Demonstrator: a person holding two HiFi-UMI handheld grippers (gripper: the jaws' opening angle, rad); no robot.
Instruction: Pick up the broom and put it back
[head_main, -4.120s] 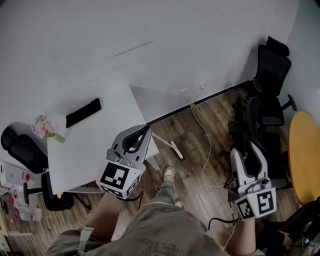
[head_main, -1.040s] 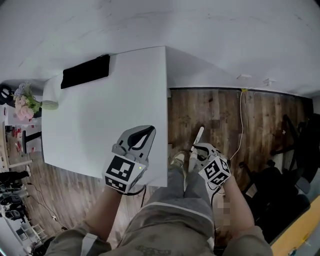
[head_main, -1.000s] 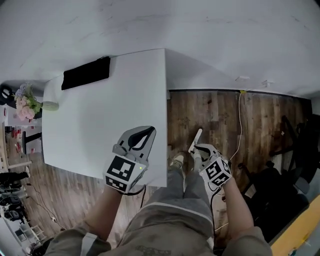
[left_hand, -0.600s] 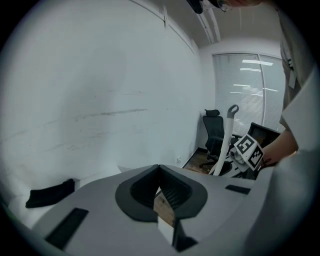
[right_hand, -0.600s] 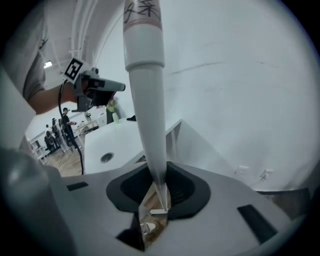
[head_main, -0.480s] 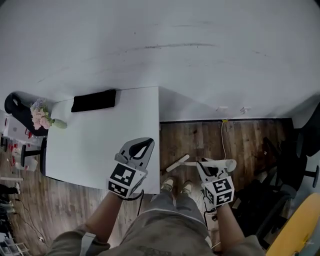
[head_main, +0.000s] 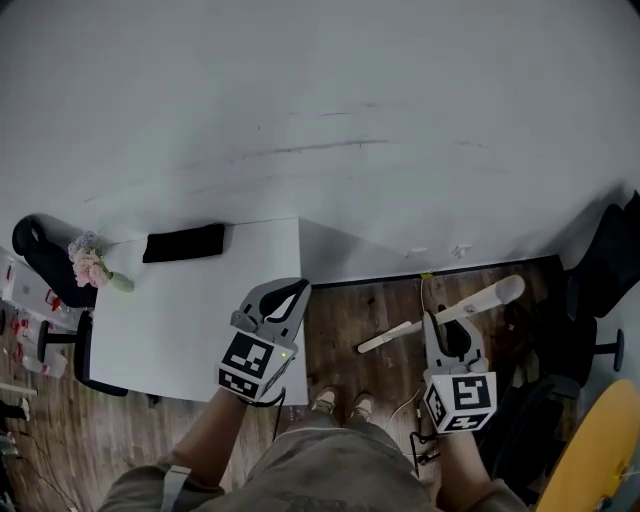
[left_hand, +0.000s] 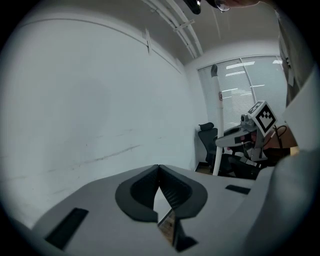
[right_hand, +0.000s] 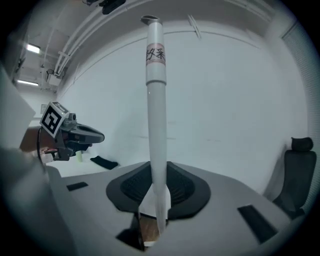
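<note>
broom (head_main: 490, 297) lifted higher, right hand-held gripper (head_main: 446, 330) clamped

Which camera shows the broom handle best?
The right gripper view: the broom handle stands upright mid-frame, clamped in the right gripper. The head view shows the handle slanting; the left gripper view, only a distant sliver.

Office. White desk (head_main: 180, 310) against a plain white wall (head_main: 330, 90). Black swivel chair (left_hand: 206, 141) beside window blinds (left_hand: 245, 95). Wood-plank floor (head_main: 365, 305), wall sockets (head_main: 440, 251) low down, ceiling strip light (right_hand: 32, 48).
</note>
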